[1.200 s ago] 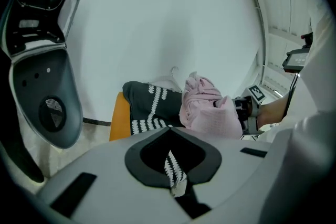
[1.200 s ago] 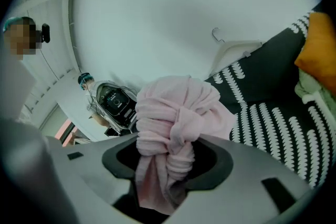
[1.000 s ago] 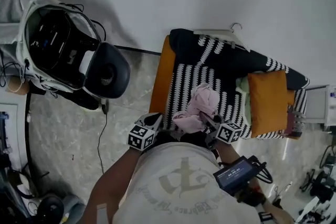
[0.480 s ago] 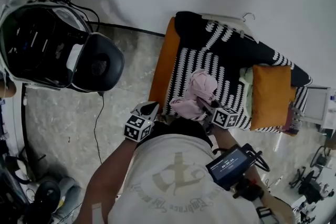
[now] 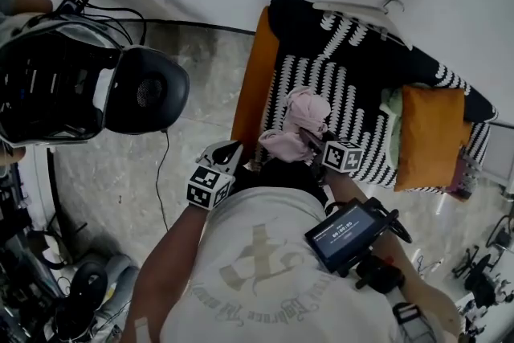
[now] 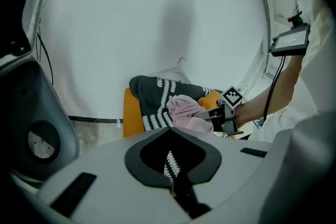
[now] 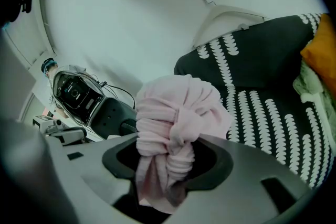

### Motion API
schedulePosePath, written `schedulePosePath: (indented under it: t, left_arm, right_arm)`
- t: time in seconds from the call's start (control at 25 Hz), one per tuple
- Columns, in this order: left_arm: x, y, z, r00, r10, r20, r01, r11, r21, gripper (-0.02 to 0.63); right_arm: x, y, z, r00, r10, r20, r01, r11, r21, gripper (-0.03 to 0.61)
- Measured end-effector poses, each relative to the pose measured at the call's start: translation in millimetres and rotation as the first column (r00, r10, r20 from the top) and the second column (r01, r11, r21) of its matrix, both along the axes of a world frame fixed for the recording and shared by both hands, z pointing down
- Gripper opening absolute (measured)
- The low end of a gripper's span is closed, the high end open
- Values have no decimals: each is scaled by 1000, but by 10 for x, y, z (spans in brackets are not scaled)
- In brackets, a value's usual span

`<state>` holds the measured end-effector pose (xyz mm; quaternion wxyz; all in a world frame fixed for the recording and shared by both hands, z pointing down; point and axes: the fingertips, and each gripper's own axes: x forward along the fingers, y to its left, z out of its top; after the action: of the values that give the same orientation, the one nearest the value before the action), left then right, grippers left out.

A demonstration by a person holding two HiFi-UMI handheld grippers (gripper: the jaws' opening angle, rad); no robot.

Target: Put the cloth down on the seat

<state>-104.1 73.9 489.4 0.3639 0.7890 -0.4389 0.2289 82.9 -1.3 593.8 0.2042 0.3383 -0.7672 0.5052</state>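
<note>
A bunched, knotted pink cloth (image 5: 301, 120) hangs over the front part of the seat (image 5: 353, 76), a couch under a black cover with white patterns. My right gripper (image 5: 309, 142) is shut on the cloth; in the right gripper view the cloth (image 7: 176, 123) fills the space between the jaws, with the seat (image 7: 262, 92) behind it. My left gripper (image 5: 227, 153) is by the couch's orange front left corner, shut and holding nothing. The left gripper view shows the cloth (image 6: 184, 110) and the right gripper (image 6: 218, 118) above the seat (image 6: 152, 97).
An orange cushion (image 5: 430, 136) lies on the right part of the seat, with a pale green fabric (image 5: 392, 104) beside it. A white hanger (image 5: 361, 10) rests on the back edge. A large black padded device (image 5: 120, 88) with cables stands on the floor at the left.
The head view has swung, so the couch sits a little higher and further right in it. The right gripper keeps its hold on the cloth over the seat's front; both grippers barely moved.
</note>
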Motion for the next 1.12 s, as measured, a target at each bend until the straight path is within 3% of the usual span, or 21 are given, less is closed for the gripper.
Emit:
schedulePosePath:
  t: [0.44,1.12]
  left_arm:
    - [306,-282,220,999,40,24,-39,997,-60,12]
    - [539,-499,654,999,-36,29,41,982,-183,11]
  right_arm:
    - [41,-429,528,998,-55,-25,53,997,-58,235]
    - [35,-899,1318,982,-170,-85,160,981,-113,234]
